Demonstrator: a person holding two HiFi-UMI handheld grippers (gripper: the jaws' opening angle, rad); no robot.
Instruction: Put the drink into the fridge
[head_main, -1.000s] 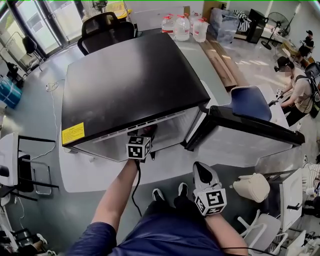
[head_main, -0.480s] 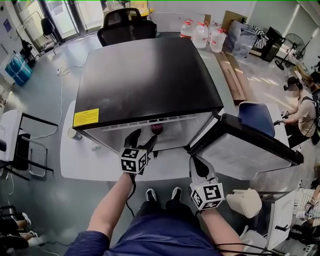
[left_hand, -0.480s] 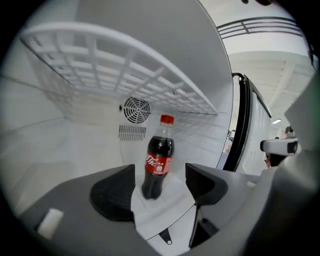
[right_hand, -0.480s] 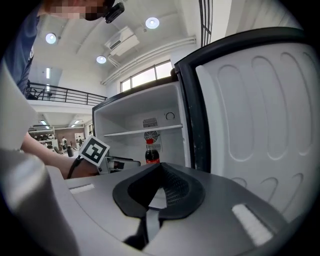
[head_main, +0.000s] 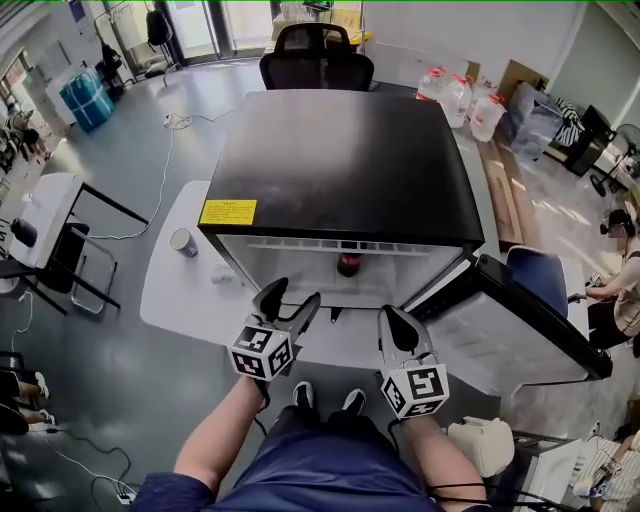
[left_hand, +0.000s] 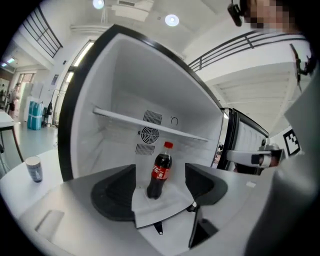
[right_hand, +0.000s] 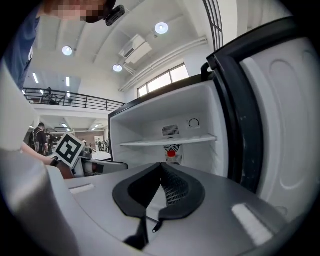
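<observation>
A cola bottle (head_main: 348, 264) with a red cap stands upright on the floor of the open fridge (head_main: 350, 160), under its shelf (left_hand: 150, 125). My left gripper (head_main: 288, 300) hangs open just outside the fridge front. In the left gripper view the bottle (left_hand: 160, 170) shows between the spread jaws but farther in, and nothing touches it. My right gripper (head_main: 397, 325) is shut and empty, beside the left one and near the door's hinge side. In the right gripper view only the bottle's red cap (right_hand: 171, 154) shows above the closed gripper (right_hand: 161, 167).
The fridge door (head_main: 530, 320) stands swung open to the right. The fridge sits on a white table (head_main: 180, 300) with a paper cup (head_main: 182, 241) at its left. An office chair (head_main: 315, 55) and water jugs (head_main: 458, 95) are behind; a person (head_main: 620, 270) sits at the right.
My left gripper has drawn back out of the fridge with its jaws open, and the bottle stays standing inside. The right gripper has risen a little toward the fridge front.
</observation>
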